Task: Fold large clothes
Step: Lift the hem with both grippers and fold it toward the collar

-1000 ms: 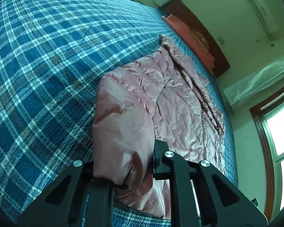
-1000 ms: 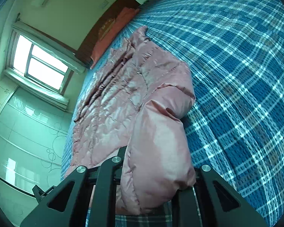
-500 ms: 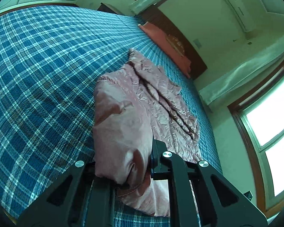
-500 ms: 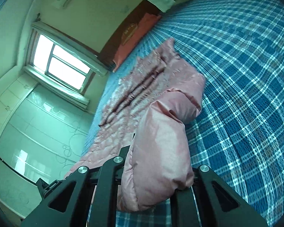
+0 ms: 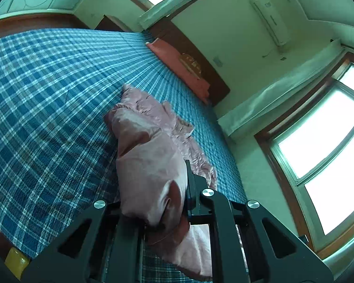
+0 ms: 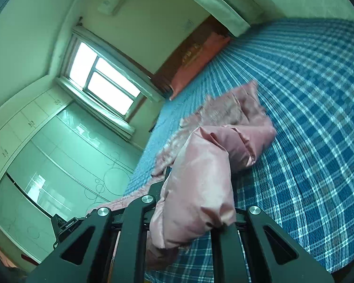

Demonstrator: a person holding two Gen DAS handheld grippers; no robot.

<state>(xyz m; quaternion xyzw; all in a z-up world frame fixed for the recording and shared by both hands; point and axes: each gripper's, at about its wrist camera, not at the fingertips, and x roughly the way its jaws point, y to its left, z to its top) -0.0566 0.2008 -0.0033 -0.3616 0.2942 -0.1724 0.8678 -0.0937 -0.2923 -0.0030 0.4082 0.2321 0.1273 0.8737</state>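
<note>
A large pink quilted jacket lies on a bed with a blue plaid cover. My left gripper is shut on a puffy end of the jacket and holds it lifted off the bed. In the right wrist view my right gripper is shut on another puffy end of the same jacket, also lifted. The rest of the jacket trails away toward the headboard, bunched and partly doubled over. The fingertips of both grippers are hidden by fabric.
The plaid cover stretches wide beside the jacket. A salmon pillow lies against the dark headboard. Windows and a wardrobe line the walls. A yellow object sits at the bed's near edge.
Both grippers have risen and tilted up with the jacket ends in them. The jacket's near part has lifted and its body has bunched up, covering less of the bed.
</note>
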